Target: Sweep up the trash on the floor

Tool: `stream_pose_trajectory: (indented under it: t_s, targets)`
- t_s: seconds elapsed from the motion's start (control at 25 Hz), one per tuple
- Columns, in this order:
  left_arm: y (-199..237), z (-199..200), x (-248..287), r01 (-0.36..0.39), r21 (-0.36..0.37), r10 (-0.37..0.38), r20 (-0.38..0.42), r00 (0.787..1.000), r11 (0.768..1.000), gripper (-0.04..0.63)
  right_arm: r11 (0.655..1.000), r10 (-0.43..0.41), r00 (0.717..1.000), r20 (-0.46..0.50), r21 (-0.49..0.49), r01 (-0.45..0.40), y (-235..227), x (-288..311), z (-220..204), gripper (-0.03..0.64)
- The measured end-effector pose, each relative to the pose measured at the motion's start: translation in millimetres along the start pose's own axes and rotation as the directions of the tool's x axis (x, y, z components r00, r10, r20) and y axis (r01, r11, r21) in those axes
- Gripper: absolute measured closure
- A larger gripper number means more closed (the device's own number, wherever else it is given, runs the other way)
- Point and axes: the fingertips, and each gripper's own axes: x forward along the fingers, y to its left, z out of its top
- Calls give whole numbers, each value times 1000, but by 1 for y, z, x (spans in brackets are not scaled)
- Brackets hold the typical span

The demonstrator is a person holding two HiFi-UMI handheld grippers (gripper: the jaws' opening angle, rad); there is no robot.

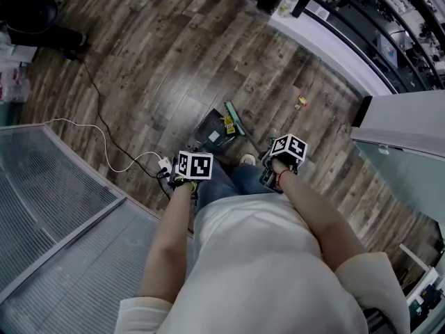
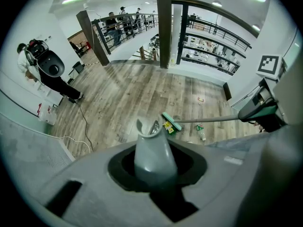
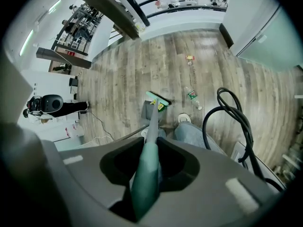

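Note:
My left gripper (image 1: 189,170) is shut on the grey handle (image 2: 153,159) of a dark dustpan (image 1: 211,133) that stands on the wooden floor just ahead of the person's feet. My right gripper (image 1: 282,160) is shut on the green broom handle (image 3: 146,173). The green broom head (image 1: 235,120) rests at the dustpan's mouth, with a yellow wrapper (image 1: 228,125) between them. A small plastic bottle (image 2: 201,132) lies right of the broom head. A red-yellow scrap (image 1: 300,102) lies farther off on the floor.
Black and white cables (image 1: 104,134) run across the floor at left to a plug (image 1: 164,165). A glass panel and grating (image 1: 49,207) lie at left, a white wall base (image 1: 334,54) at right. A black hose (image 3: 236,122) hangs near my right gripper. A post (image 2: 164,27) stands ahead.

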Motion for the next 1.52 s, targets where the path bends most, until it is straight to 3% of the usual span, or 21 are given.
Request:
stream_pose_trajectory:
  t_s: [0.64,1.0,1.52]
  targets:
    - [2,-6,0,1,4,-1,10,1000,1000,503,995,-11,999,-48,-104,6,10,5,-30,520]
    - [4,-13,-2,7,5,-7,15,1000,1000,502,968,-58,995,-83,-247,36,15,4,-56,520]
    - [3,-9,-1,4,9,-5,11,1000,1000,502,964,-23,997,-78,-268,1,3,-9,-81,520]
